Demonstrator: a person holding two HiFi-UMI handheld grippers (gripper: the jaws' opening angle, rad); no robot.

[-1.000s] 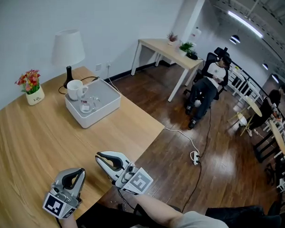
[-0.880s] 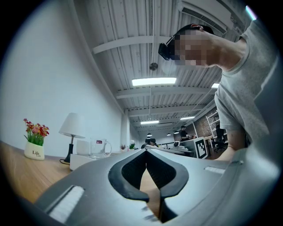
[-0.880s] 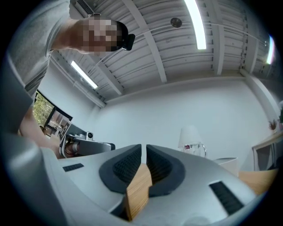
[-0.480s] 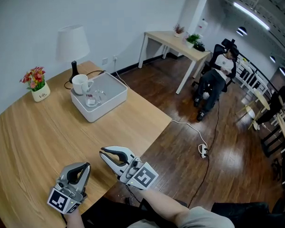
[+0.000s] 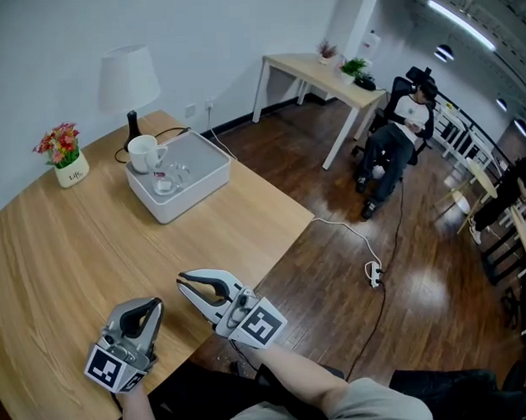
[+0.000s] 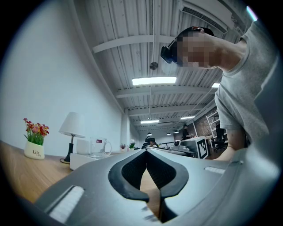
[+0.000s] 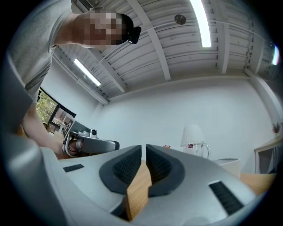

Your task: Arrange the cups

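Observation:
A white mug point(image 5: 143, 153) and a clear glass mug point(image 5: 174, 175) stand on a white tray point(image 5: 202, 183) at the far side of the wooden table. In the left gripper view the white mug point(image 6: 82, 146) and the glass mug point(image 6: 100, 147) stand side by side, far ahead. The glass mug point(image 7: 197, 149) also shows in the right gripper view. My left gripper point(image 5: 151, 305) point(image 6: 145, 150) hovers near the table's front edge, shut and empty. My right gripper point(image 5: 185, 281) point(image 7: 143, 147) is just beside it, also shut on nothing. Both are far from the cups.
A white lamp point(image 5: 127, 80) and a small flower pot point(image 5: 65, 162) stand behind the tray by the wall. The table's right edge point(image 5: 273, 247) drops to a dark wood floor with a white cable point(image 5: 350, 245). A seated person point(image 5: 390, 149) is far off.
The head view has shifted slightly. Both grippers stay shut in about the same place near the front edge. The cups have not moved.

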